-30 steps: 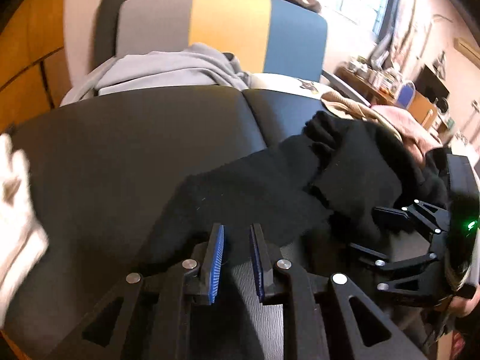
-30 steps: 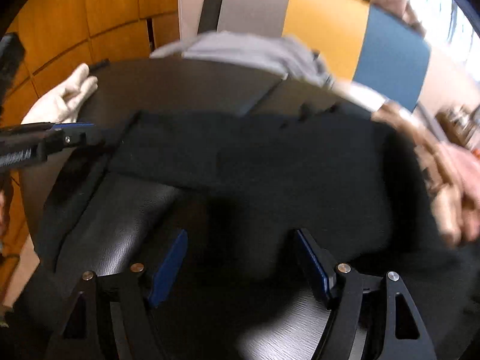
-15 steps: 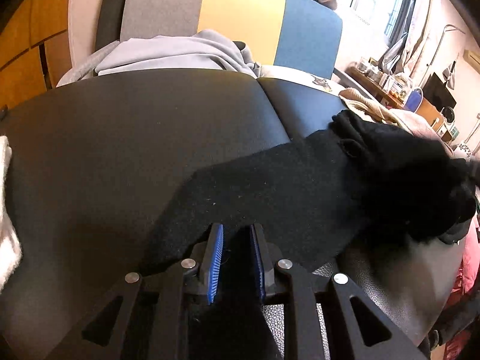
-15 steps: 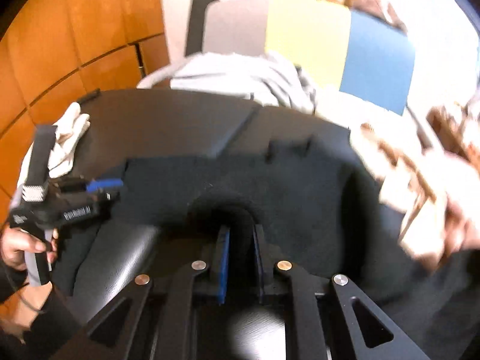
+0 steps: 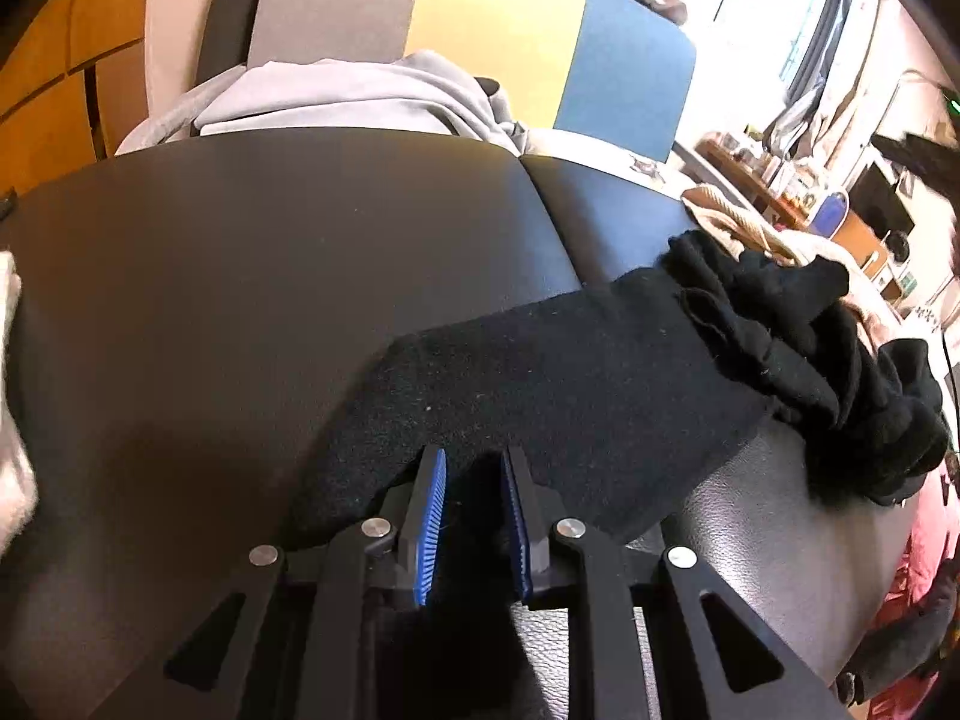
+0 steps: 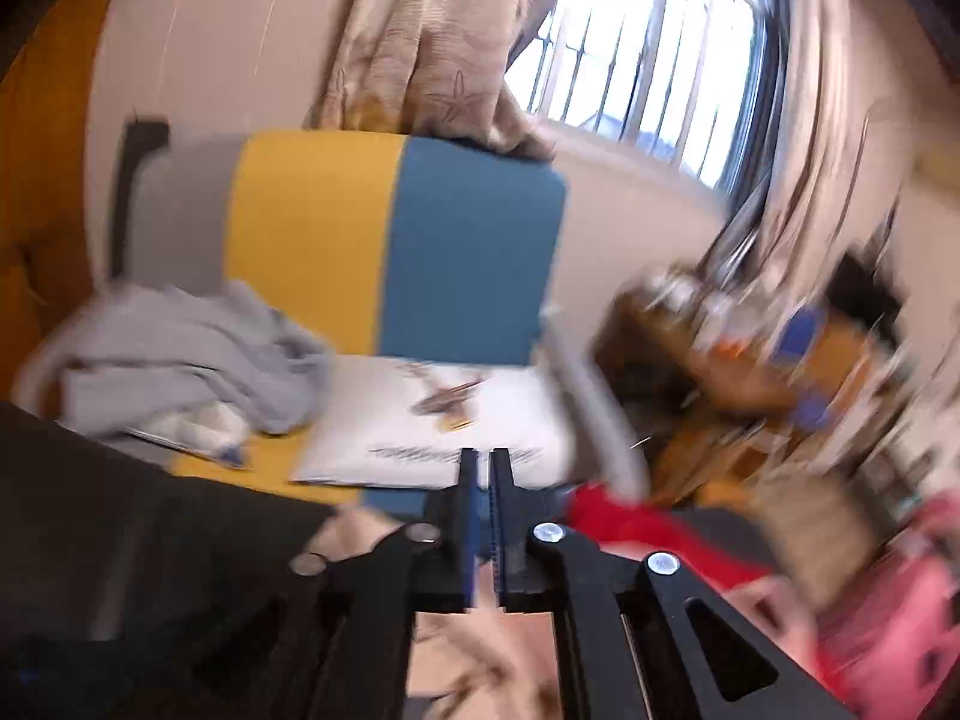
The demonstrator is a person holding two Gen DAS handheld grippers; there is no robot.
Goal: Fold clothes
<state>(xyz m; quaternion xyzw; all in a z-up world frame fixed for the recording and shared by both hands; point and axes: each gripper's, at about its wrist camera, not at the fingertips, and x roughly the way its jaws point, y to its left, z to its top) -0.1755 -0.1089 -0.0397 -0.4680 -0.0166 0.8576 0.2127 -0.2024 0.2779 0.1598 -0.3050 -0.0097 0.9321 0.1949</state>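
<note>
A black garment lies across the black padded table, flat near me and bunched into a heap at its right end. My left gripper sits low at the garment's near edge. Its blue pads are close together with black cloth running between them. My right gripper is raised and points at the chair and window in a blurred view. Its pads stand almost together with only a slit between them. The jaws are just opening, and no cloth shows between them.
A grey hoodie lies on a chair with a grey, yellow and blue back behind the table. Beige and pink clothes are piled at the right. White cloth shows at the left edge. Red fabric lies below the right gripper.
The right gripper closed over the black garment, then swung up and right, off the table. The garment's right end bunched into a heap. The left gripper sank slightly and kept its grip.
</note>
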